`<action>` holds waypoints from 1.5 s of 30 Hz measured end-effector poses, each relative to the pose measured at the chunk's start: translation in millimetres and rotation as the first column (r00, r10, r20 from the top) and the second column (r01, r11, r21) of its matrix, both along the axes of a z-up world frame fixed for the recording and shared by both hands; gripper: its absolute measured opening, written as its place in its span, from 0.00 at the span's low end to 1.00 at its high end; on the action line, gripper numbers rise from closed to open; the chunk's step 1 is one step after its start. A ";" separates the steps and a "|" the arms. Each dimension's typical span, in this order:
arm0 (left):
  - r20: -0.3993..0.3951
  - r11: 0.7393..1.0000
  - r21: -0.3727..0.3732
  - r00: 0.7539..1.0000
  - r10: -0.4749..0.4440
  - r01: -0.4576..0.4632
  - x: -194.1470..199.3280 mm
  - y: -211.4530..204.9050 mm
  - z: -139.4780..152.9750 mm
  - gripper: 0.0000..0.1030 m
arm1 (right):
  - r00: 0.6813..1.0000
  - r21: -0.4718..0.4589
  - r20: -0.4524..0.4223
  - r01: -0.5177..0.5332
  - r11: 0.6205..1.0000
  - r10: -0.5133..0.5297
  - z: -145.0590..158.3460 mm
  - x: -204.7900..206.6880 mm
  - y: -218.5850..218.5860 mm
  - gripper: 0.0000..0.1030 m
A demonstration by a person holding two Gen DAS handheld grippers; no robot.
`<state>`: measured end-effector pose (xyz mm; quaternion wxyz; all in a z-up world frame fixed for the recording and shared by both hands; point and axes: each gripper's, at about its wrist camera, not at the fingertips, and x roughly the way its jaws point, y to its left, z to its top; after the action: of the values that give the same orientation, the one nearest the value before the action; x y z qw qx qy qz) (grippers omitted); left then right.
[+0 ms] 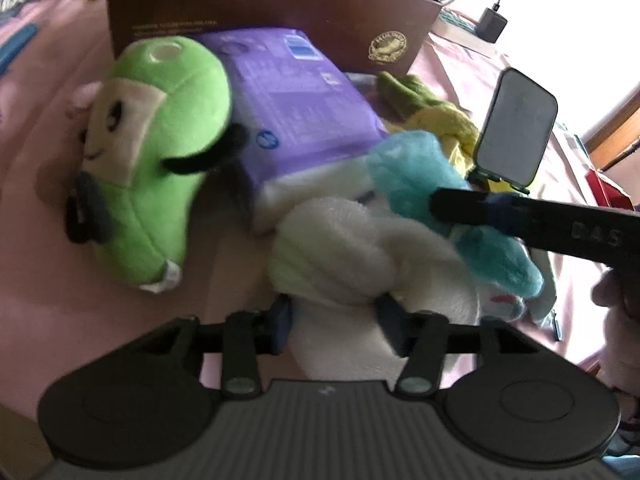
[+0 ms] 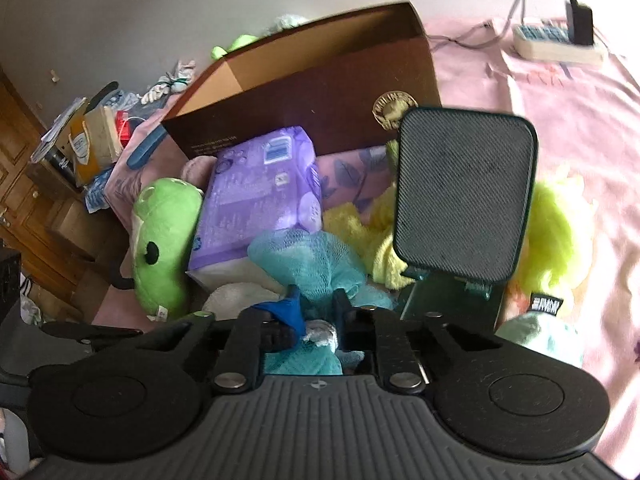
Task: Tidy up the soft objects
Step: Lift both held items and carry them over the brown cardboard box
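On the pink bedspread (image 1: 48,240) lies a heap of soft things. My left gripper (image 1: 335,320) has its fingers on either side of a white fluffy cloth (image 1: 340,248), and the pads squeeze it. My right gripper (image 2: 316,316) is shut on a teal mesh bath sponge (image 2: 316,260). It reaches in from the right in the left wrist view, right gripper (image 1: 440,204) pinching the sponge (image 1: 408,164). A green plush toy (image 1: 160,140) lies left of a purple soft pack (image 1: 296,108). Behind them stands an open brown cardboard box (image 2: 320,92).
A black padded stand (image 2: 464,196) stands upright right of the heap, over a yellow cloth (image 2: 360,236) and a neon-yellow plush (image 2: 556,232). A power strip (image 2: 556,40) with a charger lies far right. Wooden furniture and clutter (image 2: 84,140) sit at the left.
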<state>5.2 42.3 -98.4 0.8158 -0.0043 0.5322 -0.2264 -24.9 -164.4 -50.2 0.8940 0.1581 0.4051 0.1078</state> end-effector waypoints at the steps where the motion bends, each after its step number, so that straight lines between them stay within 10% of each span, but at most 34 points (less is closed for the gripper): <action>1: 0.010 1.000 0.003 1.000 -0.009 0.009 -0.5 -1.7 0.4 0.46 | 1.000 -0.009 0.014 -0.009 1.000 0.009 2.2 -1.1 1.9 0.00; 10: 0.106 0.997 0.044 0.992 -0.075 0.071 -14.2 -1.4 20.5 0.22 | 0.995 0.087 0.099 0.011 0.996 -0.020 21.4 -14.9 -16.5 0.00; 31: 0.297 0.980 -0.038 0.939 -0.175 0.194 -8.7 12.3 94.8 0.13 | 0.975 0.303 0.181 0.071 0.950 -0.130 62.0 -9.2 -44.1 0.00; 45: 0.549 0.988 -0.096 0.834 -0.049 0.121 93.7 28.8 179.6 0.13 | 0.945 0.278 0.266 0.115 0.954 -0.191 110.8 95.6 -53.6 0.00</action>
<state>98.9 71.1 81.2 0.9206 0.0320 0.2622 -0.2875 70.7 -218.0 60.6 0.9210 0.2871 0.2385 0.1114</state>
